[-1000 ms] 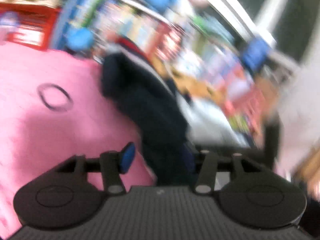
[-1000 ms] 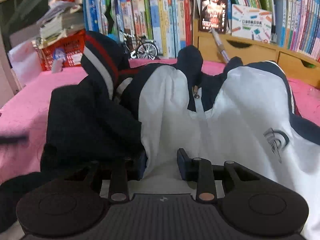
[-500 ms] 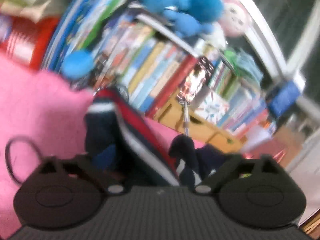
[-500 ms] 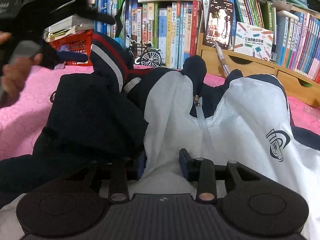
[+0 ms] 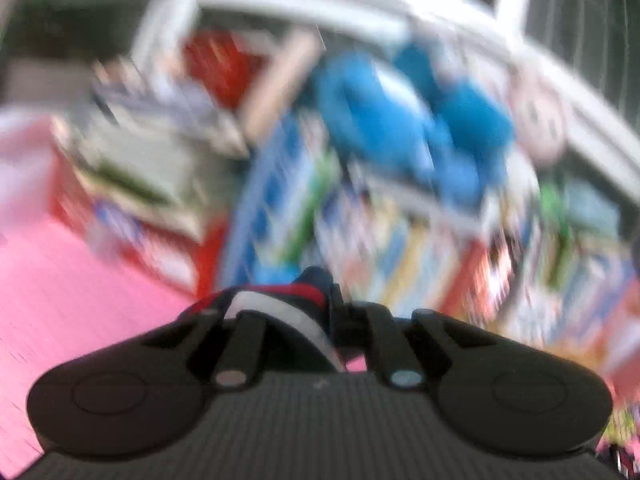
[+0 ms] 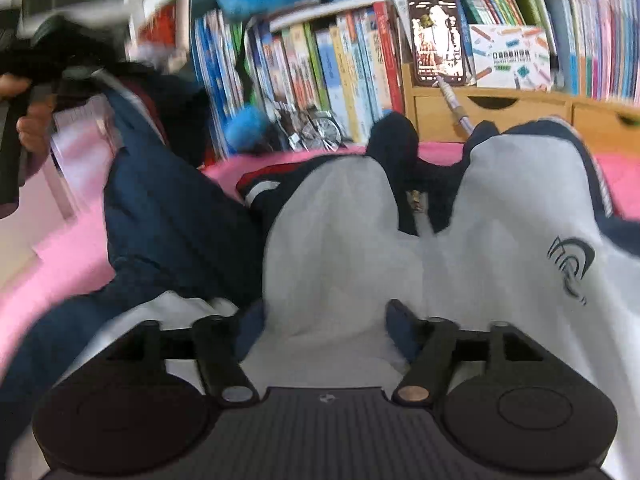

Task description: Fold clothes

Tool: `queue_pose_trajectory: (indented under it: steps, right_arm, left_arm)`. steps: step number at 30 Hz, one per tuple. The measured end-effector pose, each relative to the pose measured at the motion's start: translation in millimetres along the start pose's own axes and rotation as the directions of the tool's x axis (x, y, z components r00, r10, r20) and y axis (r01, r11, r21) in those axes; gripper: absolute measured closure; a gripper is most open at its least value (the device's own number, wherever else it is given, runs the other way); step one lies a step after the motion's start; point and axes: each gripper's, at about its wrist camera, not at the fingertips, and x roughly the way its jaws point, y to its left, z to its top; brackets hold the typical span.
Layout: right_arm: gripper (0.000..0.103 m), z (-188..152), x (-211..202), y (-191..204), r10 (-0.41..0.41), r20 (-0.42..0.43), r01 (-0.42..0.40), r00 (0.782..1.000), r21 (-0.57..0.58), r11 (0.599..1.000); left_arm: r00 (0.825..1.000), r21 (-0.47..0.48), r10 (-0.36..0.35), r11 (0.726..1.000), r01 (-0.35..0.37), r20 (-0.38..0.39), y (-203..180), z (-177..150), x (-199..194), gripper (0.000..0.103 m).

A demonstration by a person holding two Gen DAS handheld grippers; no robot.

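No legible text for you: book spines and box print too blurred; jacket has only a swirl logo.

Soft, even indoor light without hard shadows. The left wrist view is smeared by heavy motion blur; the right view is sharper, blurred at its far left, with fisheye bending at the edges.

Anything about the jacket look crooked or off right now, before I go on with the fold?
Yes. The jacket lies rumpled on the pink bedspread, its white front humped in two mounds, zipper partly open. The left gripper is shut on the striped cuff, holding that navy sleeve up.
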Motion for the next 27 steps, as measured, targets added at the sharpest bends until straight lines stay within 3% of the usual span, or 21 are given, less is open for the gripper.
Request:
queue_pose_trajectory:
  steps: [2, 5, 7, 10, 12, 15, 17, 19, 21, 23, 25, 27]
  right_arm:
    - [0.033, 0, -2, -5, 0.007, 0.013, -0.008, 1.000, 0.036, 0.999]
    - [0.032, 1, -3, -7, 0.008, 0.016, -0.009, 1.000, 0.046, 0.999]
    - [0.031, 1, -3, -7, 0.006, 0.014, -0.006, 1.000, 0.048, 0.999]
    - [0.030, 1, -2, -8, 0.007, 0.011, -0.007, 1.000, 0.052, 0.999]
    - [0.029, 1, -1, -9, 0.009, 0.011, -0.010, 1.000, 0.056, 0.998]
    - [0.029, 1, -1, -9, 0.012, 0.011, -0.013, 1.000, 0.060, 0.998]
    - [0.028, 1, -1, -10, 0.014, 0.010, -0.015, 1.000, 0.061, 0.998]
    - [0.027, 1, -1, -10, 0.017, 0.008, -0.017, 1.000, 0.061, 0.998]
    - [0.026, 2, -1, -10, 0.018, 0.006, -0.019, 1.000, 0.061, 0.998]
    - [0.026, 2, 0, -10, 0.018, 0.004, -0.018, 1.000, 0.059, 0.998]
    - [0.025, 2, 0, -9, 0.018, 0.001, -0.018, 1.000, 0.057, 0.998]
    - [0.025, 2, 0, -9, 0.017, -0.001, -0.017, 1.000, 0.055, 0.998]
  left_arm:
    - [0.998, 0.014, 0.029, 0.999, -0.029, 0.059, -1, 22, -15, 0.094]
    - [0.996, 0.053, -0.057, 0.997, 0.054, 0.062, -12, 28, -34, 0.087]
    - [0.994, 0.122, -0.107, 0.987, 0.104, 0.018, -23, 14, -37, 0.083]
    - [0.983, 0.240, -0.134, 0.957, 0.162, -0.128, -41, -30, -26, 0.074]
    - [0.959, 0.312, -0.143, 0.925, 0.218, -0.245, -49, -63, -18, 0.072]
    - [0.903, 0.380, -0.188, 0.860, 0.342, -0.388, -49, -108, -22, 0.067]
    - [0.869, 0.416, -0.223, 0.808, 0.418, -0.441, -43, -130, -42, 0.059]
    - [0.853, 0.453, -0.244, 0.762, 0.463, -0.462, -37, -139, -64, 0.052]
    - [0.857, 0.480, -0.273, 0.735, 0.479, -0.437, -26, -139, -86, 0.047]
    - [0.879, 0.498, -0.301, 0.735, 0.461, -0.370, -10, -130, -107, 0.033]
    - [0.904, 0.508, -0.318, 0.750, 0.423, -0.284, 6, -118, -120, 0.025]
    - [0.944, 0.515, -0.281, 0.792, 0.329, -0.172, 21, -107, -122, 0.018]
